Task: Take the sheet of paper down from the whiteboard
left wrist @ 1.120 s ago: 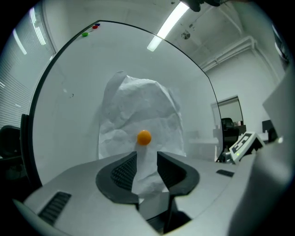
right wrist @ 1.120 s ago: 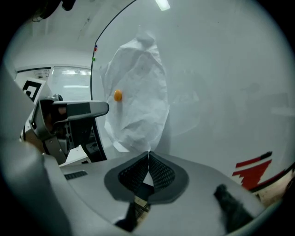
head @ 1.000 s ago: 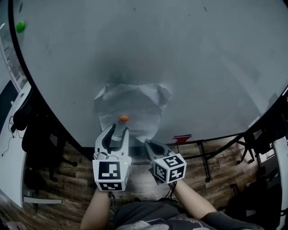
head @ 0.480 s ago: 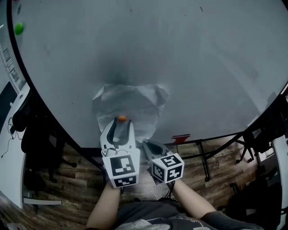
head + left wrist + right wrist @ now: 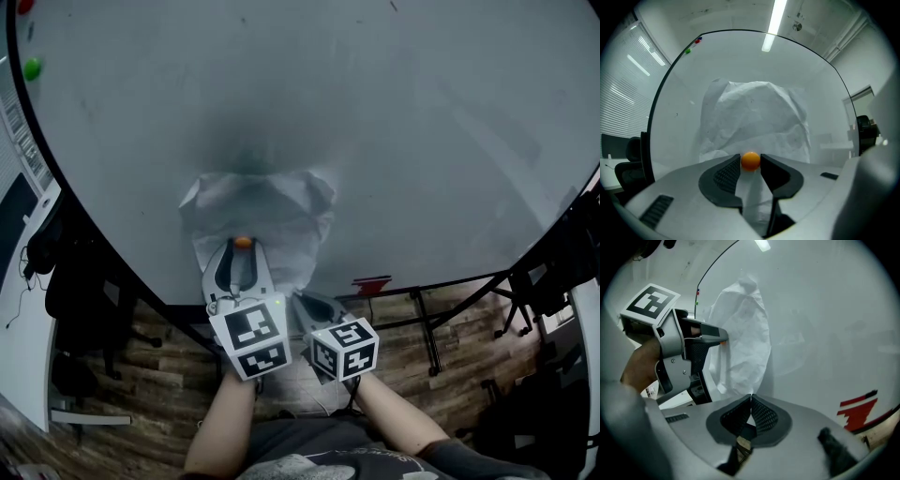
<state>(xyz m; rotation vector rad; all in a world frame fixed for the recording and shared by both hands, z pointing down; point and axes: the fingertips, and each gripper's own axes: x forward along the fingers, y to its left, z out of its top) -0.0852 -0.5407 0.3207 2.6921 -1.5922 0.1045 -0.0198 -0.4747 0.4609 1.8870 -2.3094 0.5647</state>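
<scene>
A crumpled white sheet of paper (image 5: 262,211) hangs low on the whiteboard (image 5: 422,141), pinned by a small orange magnet (image 5: 243,241). My left gripper (image 5: 241,248) points straight at the board. Its jaws have just been closing, and the orange magnet (image 5: 750,160) sits between the tips with both pads against it. In the left gripper view the sheet (image 5: 754,117) fills the board behind. My right gripper (image 5: 751,397) is shut on the sheet's (image 5: 743,333) lower corner, and in the head view this right gripper (image 5: 302,298) sits just below the paper.
A green magnet (image 5: 33,67) and a red one (image 5: 23,5) sit at the board's upper left. A red mark (image 5: 372,284) shows at the board's lower edge. The board's stand legs (image 5: 427,328) rise from the wooden floor, and a dark chair (image 5: 75,281) stands at the left.
My left gripper has moved up to the orange magnet, which now sits between its jaw tips. The right gripper has stayed at the sheet's lower corner.
</scene>
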